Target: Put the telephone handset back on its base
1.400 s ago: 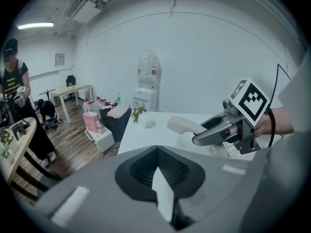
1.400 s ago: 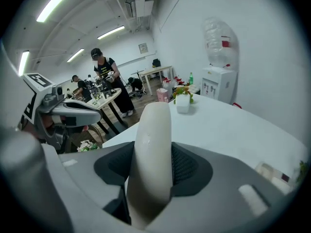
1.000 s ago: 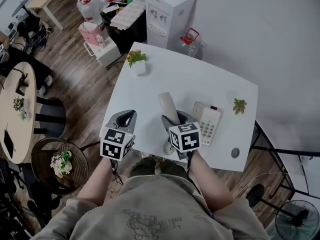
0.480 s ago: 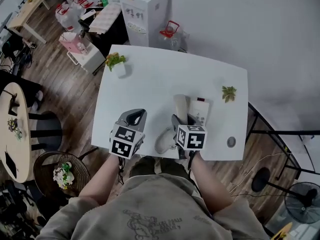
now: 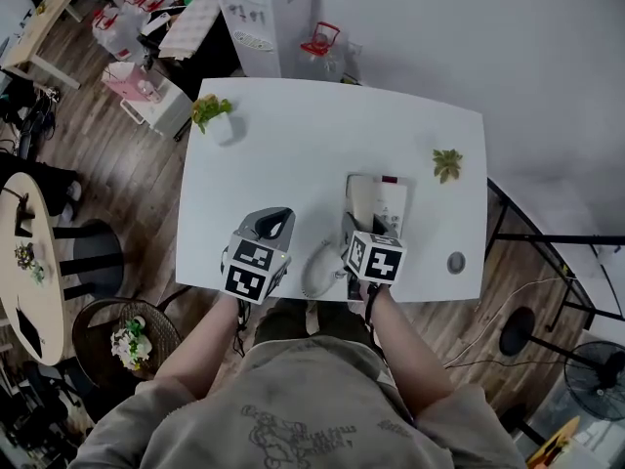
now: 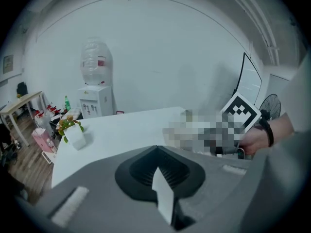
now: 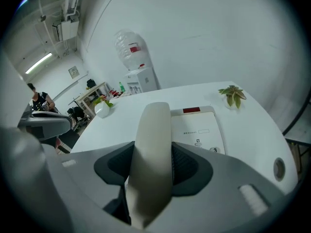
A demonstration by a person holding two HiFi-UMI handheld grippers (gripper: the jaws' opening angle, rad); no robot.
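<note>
The cream telephone handset [image 7: 153,149] is clamped upright between the jaws of my right gripper [image 7: 153,166]. In the head view the handset [image 5: 354,203] hangs over the left side of the white telephone base [image 5: 383,203], with the right gripper [image 5: 357,229] just behind it. Whether the handset touches the base [image 7: 200,129] I cannot tell. A coiled cord [image 5: 318,268] lies on the table near the front edge. My left gripper [image 5: 272,223] hovers to the left of the cord, and in its own view the left gripper [image 6: 158,168] is shut with nothing in it.
The white table [image 5: 293,145] carries a potted plant [image 5: 210,115] at its far left corner, a small green plant [image 5: 447,162] at the right and a round grommet [image 5: 456,262] near the front right. A water dispenser [image 5: 264,18] stands beyond the table.
My right gripper has carried the handset to the right, from beside the base to over its left side. The left gripper has hardly moved.
</note>
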